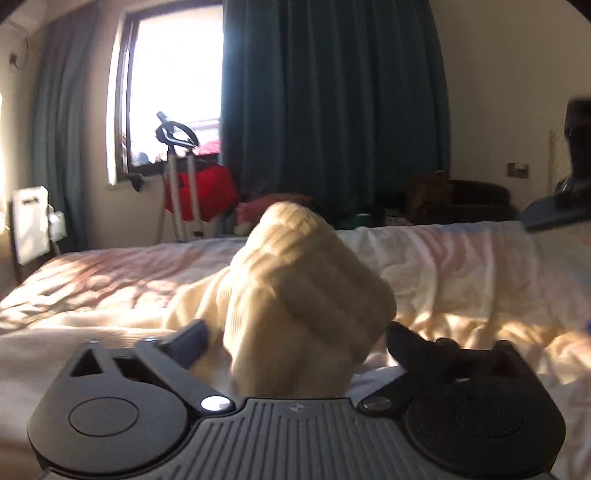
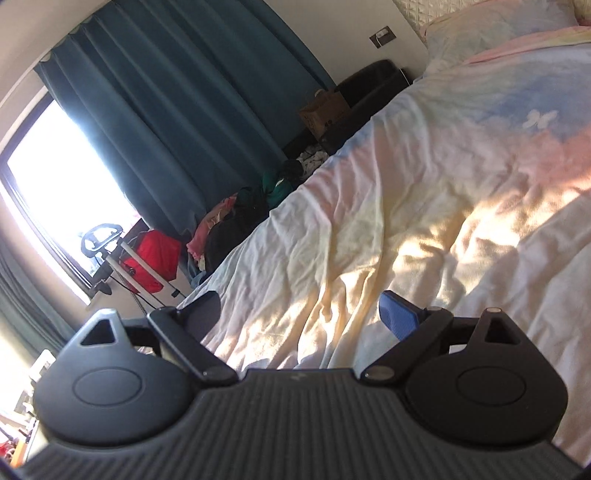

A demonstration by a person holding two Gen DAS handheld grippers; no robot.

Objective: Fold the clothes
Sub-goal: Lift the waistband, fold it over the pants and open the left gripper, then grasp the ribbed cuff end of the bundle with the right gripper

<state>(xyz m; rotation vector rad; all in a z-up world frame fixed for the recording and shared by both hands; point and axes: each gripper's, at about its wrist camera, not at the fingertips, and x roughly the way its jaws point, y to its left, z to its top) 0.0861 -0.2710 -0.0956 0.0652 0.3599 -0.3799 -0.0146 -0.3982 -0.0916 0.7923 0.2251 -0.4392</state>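
In the left wrist view a cream ribbed knit garment [image 1: 295, 295] is bunched up between the two fingers of my left gripper [image 1: 295, 343], just above the bed. The jaws stand wide apart with the cloth filling the gap, and I cannot tell whether they pinch it. More of the garment trails down to the left onto the sheet [image 1: 192, 306]. My right gripper [image 2: 299, 314] is open and empty, tilted over the bed sheet [image 2: 424, 206]. It also shows at the right edge of the left wrist view [image 1: 565, 206].
The bed has a crumpled pastel sheet [image 1: 461, 266] in patchy sunlight, with a pillow [image 2: 480, 29] at the head. Beyond the far edge lie a pile of clothes [image 2: 240, 221], a red bag on a trolley [image 1: 199, 192], a cardboard box [image 2: 325, 110], dark teal curtains [image 1: 332, 103] and a window.
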